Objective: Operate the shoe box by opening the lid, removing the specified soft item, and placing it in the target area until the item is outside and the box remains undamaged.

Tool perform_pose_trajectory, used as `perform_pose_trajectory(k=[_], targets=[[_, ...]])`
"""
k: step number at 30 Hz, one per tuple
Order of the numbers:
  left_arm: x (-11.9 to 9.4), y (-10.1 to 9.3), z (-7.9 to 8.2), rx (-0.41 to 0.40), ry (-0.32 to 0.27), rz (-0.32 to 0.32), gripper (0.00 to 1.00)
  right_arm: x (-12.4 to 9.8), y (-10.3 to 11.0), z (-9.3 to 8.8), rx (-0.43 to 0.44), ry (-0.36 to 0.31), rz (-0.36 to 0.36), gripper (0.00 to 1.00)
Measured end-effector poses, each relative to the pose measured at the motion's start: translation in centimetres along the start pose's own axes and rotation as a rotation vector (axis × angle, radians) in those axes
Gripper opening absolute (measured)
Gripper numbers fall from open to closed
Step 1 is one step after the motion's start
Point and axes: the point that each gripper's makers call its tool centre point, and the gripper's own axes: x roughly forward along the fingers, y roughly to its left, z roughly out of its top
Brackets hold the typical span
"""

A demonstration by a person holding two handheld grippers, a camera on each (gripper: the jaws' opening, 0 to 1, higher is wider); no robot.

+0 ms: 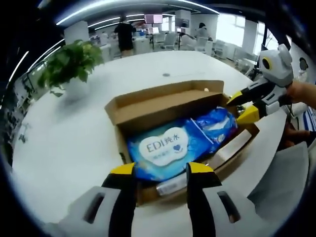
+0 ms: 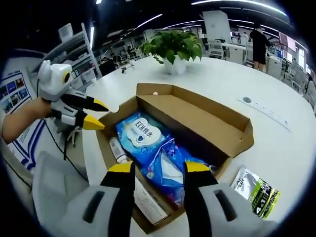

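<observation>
The brown cardboard shoe box (image 1: 129, 104) (image 2: 232, 143) lies open on the white table, its lid (image 2: 197, 116) folded back. Inside lies a blue soft wipes pack (image 1: 163, 147) (image 2: 139, 136) with a white label, and beside it a second blue pack (image 1: 217, 123) (image 2: 165, 170). My left gripper (image 1: 161, 170) (image 2: 98, 114) is open, its jaws over the box's near edge by the wipes pack. My right gripper (image 2: 159, 168) (image 1: 242, 106) is open too, hovering at the box's end over the second blue pack. Neither holds anything.
A white carton (image 1: 229, 148) (image 2: 148, 202) and a small tube (image 1: 170, 185) (image 2: 117, 148) also lie in the box. A black-and-white packet (image 2: 256, 191) rests on the table (image 1: 74, 148) beside it. A potted plant (image 1: 69, 61) (image 2: 173, 47) stands farther off. A grey chair (image 2: 52, 182) sits by the table edge.
</observation>
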Motion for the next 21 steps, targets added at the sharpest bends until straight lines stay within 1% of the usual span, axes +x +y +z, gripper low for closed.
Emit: perform_pose_trajectory(k=[6,11,15,18,21], targets=[[-0.3,1.7,-1.2,-0.043,0.003,0.035,0.36,1.7,0.7,0.3,0.002,0.006,0.019,0.33],[-0.3,2.8,-1.9,-0.064,0.008,0.063,0.34,2.9,1.1,0.4,0.004,0.019,0.028,0.32],[0.0,3.4,-2.7,-0.095,0.017,0.074,0.29,3.9,1.2,0.6,0.001,0.025,0.03,0.32],[0.4,3.8,-3.4,-0.121,0.025,0.073,0.24,4.7,1.1,0.6,0.003,0.034,0.025,0.31],[0.6,3.9,-3.8,-0.148,0.026,0.067,0.2,5.5,0.9,0.7,0.012,0.039,0.022,0.31]])
